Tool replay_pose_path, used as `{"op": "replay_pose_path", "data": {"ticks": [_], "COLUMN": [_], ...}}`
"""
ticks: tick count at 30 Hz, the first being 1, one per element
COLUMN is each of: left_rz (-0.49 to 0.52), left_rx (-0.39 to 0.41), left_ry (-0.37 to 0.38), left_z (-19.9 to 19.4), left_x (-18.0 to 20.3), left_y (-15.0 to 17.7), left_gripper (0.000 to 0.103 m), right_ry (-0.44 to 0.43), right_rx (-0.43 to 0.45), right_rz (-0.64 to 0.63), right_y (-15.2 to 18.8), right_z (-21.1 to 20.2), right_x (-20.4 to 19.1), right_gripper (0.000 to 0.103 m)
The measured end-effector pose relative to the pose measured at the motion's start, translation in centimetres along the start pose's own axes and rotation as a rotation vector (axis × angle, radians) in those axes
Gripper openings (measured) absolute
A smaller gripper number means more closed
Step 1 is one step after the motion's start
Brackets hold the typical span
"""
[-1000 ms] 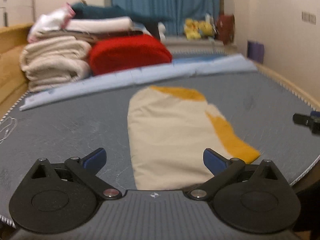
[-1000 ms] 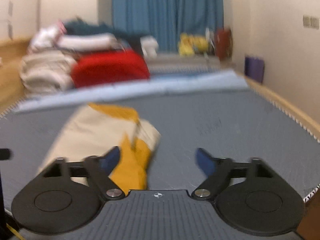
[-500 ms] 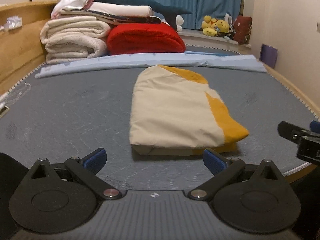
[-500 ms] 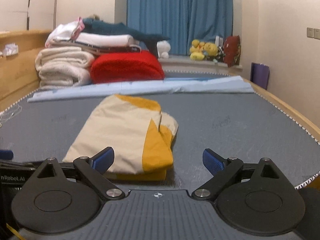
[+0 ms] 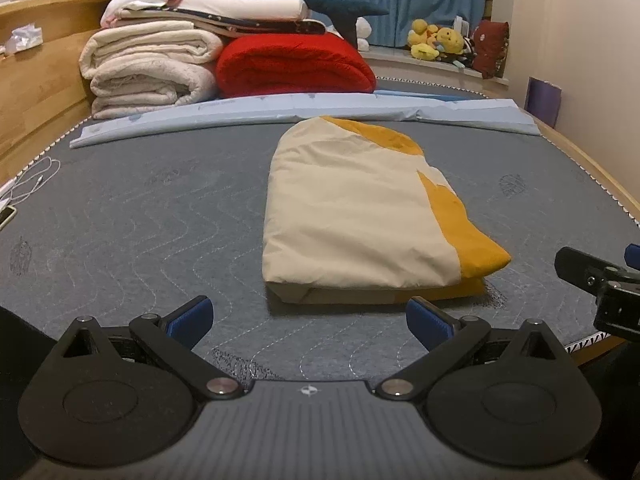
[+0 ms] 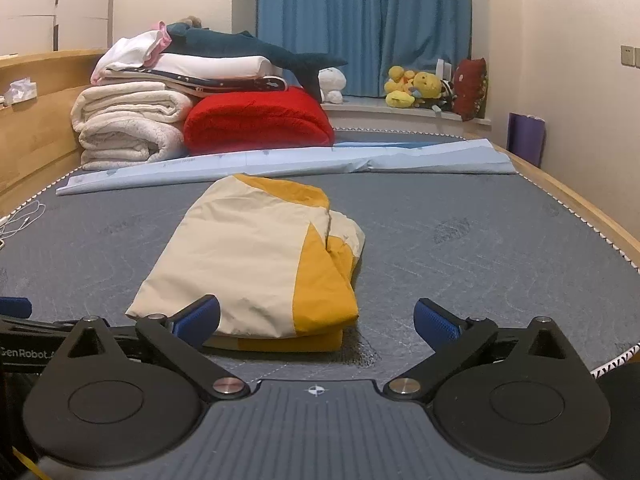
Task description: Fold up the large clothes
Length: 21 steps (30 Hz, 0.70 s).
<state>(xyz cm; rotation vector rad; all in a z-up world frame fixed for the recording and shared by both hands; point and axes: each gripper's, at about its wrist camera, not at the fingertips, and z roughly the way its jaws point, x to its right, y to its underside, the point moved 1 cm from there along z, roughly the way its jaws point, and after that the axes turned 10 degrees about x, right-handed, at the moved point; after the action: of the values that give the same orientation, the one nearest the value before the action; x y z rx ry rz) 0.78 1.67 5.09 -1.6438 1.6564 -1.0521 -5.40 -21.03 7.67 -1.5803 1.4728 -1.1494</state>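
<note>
A cream and yellow garment (image 5: 360,216) lies folded into a compact bundle on the grey quilted mattress (image 5: 140,216). It also shows in the right wrist view (image 6: 256,256). My left gripper (image 5: 308,316) is open and empty, hovering at the mattress's near edge just in front of the bundle. My right gripper (image 6: 316,318) is open and empty, also at the near edge, with the bundle ahead and slightly left. The right gripper shows at the right edge of the left wrist view (image 5: 600,276).
Folded cream blankets (image 5: 148,72), a red blanket (image 5: 292,66) and a plush shark (image 6: 248,46) are stacked at the far end. A light blue sheet (image 5: 300,110) lies across the mattress behind the garment. A white cable (image 5: 32,180) lies at the left edge. Wooden bed frame (image 6: 580,200) on the right.
Both grippers have pulled back toward the near edge and risen slightly, so the folded garment now sits farther ahead. The garment itself has not moved.
</note>
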Motion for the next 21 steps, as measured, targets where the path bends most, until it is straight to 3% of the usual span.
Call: {"op": "replay_pose_path", "data": {"ticks": [21], "left_rz": [0.001], "left_rx": [0.001], "left_ry": [0.019], "left_z": [0.40], "left_x": [0.45], "left_y": [0.16], "left_gripper": [0.103], "right_ry": [-0.016], "right_rx": [-0.002], "right_rz": [-0.034], "right_y": [0.15], "right_z": [0.08], "right_x": [-0.51], "right_gripper": [0.102]}}
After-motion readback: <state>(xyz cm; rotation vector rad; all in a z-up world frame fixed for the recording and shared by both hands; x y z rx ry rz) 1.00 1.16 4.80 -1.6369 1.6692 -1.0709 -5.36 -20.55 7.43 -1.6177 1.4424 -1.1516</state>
